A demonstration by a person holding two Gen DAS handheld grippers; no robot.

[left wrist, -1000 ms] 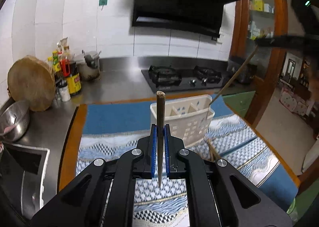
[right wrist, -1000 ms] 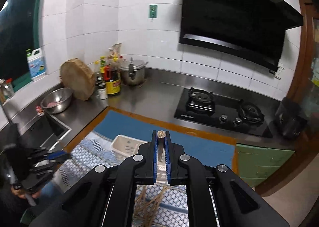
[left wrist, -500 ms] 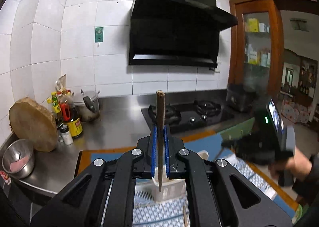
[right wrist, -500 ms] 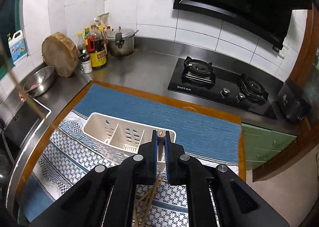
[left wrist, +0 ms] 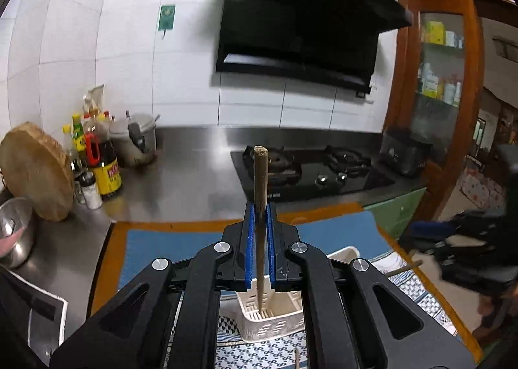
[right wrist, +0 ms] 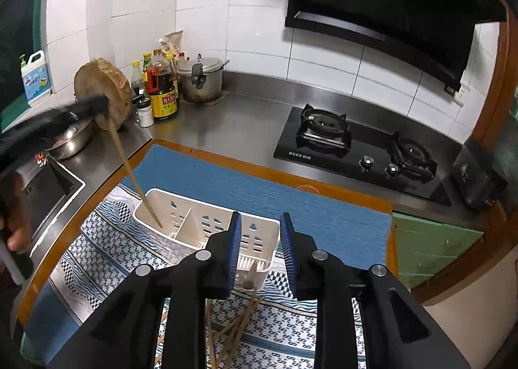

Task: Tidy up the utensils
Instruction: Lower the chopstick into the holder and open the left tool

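Note:
My left gripper (left wrist: pixel 260 210) is shut on a brown wooden chopstick (left wrist: pixel 261 194), held upright with its lower tip inside the white slotted utensil caddy (left wrist: pixel 278 320). In the right wrist view that chopstick (right wrist: pixel 134 176) slants down into the caddy's (right wrist: pixel 181 207) left compartment from the blurred left gripper (right wrist: pixel 94 106). My right gripper (right wrist: pixel 260 223) is open and empty above the caddy's right compartment, where a chopstick (right wrist: pixel 250 280) stands. Several loose chopsticks (right wrist: pixel 236 327) lie on the patterned cloth in front of the caddy.
The caddy stands on a blue and white cloth (right wrist: pixel 259 190) on a wooden board. Behind are a gas hob (right wrist: pixel 356 145), sauce bottles (right wrist: pixel 163 90), a pressure cooker (right wrist: pixel 200 79), a round chopping block (right wrist: pixel 103 92), a steel bowl (right wrist: pixel 69 139) and a sink (right wrist: pixel 48 194).
My right gripper has opened and let its chopstick go into the caddy's right compartment. My left gripper has brought its chopstick over the caddy and lowered the tip into the left compartment.

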